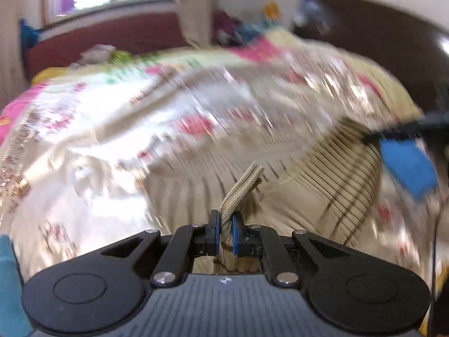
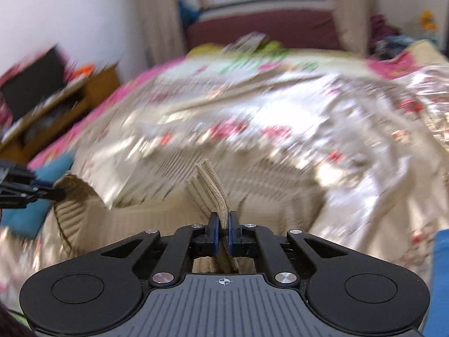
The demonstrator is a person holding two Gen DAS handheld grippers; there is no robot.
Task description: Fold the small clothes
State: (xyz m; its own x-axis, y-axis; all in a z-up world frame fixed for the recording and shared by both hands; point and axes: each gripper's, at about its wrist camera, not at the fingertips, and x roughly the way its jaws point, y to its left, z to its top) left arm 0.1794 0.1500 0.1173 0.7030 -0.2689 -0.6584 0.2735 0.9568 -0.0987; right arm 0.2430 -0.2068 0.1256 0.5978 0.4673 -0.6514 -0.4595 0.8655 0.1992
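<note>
A beige ribbed knit garment (image 1: 322, 174) hangs over the bed, stretched between both grippers. In the left wrist view my left gripper (image 1: 226, 221) is shut on a ribbed hem strip of the garment that sticks up between the blue pads. At the right edge of that view the other gripper (image 1: 393, 133) holds the garment's far corner. In the right wrist view my right gripper (image 2: 223, 223) is shut on a folded ribbed edge of the same garment (image 2: 157, 219). At the left edge of the right wrist view the left gripper (image 2: 47, 193) shows, pinching the cloth. Both views are motion-blurred.
A bed with a shiny floral cover (image 2: 252, 112) fills the space below. A dark red headboard (image 2: 266, 28) and a window stand beyond it. A wooden cabinet (image 2: 56, 98) sits at the left, and a pile of clothes (image 1: 233, 28) lies at the far corner.
</note>
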